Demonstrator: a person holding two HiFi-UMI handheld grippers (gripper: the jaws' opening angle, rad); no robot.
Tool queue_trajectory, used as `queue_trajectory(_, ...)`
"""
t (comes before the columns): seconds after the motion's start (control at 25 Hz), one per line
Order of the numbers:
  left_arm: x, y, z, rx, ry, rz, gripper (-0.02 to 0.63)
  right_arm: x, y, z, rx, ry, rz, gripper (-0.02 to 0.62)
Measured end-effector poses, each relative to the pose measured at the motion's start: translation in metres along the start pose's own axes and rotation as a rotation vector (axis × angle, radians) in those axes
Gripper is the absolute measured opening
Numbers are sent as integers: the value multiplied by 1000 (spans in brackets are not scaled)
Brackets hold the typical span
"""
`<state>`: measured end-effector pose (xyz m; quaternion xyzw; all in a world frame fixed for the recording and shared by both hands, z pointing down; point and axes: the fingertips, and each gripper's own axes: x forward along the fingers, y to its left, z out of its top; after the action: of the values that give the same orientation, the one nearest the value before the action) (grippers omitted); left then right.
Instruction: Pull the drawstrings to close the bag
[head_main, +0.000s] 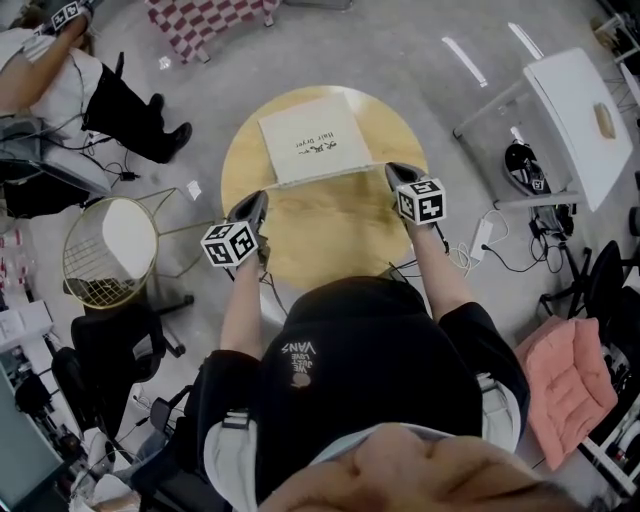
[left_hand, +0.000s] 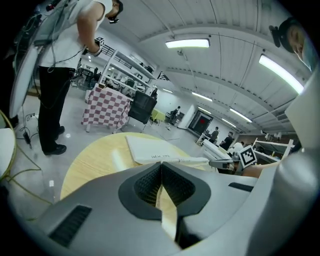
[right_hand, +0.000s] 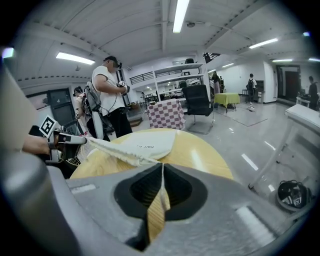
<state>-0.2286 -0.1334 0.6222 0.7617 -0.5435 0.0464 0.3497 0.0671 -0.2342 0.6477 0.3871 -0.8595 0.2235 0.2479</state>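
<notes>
A flat white drawstring bag (head_main: 315, 140) with dark print lies on the round wooden table (head_main: 330, 235). Its near edge, the mouth (head_main: 330, 178), is bunched into a thin band stretched between my two grippers. My left gripper (head_main: 262, 197) is shut at the band's left end, and my right gripper (head_main: 391, 169) is shut at its right end. In the left gripper view the jaws (left_hand: 161, 166) meet with a pale strip of string between them, and the bag (left_hand: 150, 149) lies just beyond. In the right gripper view the gathered band (right_hand: 117, 152) runs into the closed jaws (right_hand: 162, 166).
A gold wire basket stool (head_main: 105, 250) stands left of the table. A white side table (head_main: 580, 110) and floor cables (head_main: 500, 250) are on the right. A person (head_main: 60, 80) stands at the far left, beside a checked cloth (head_main: 205, 20). A pink-cushioned chair (head_main: 570, 385) sits near right.
</notes>
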Motion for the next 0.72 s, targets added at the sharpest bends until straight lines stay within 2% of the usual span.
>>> queue_trajectory(0.32,-16,9,6,-12,-33,16,14,-8,8,-3,63,-30,-42,3)
queue_trajectory(0.72,-28,22,11,-86,-86,33,14,-16,7,-8,110,-43,-97,3)
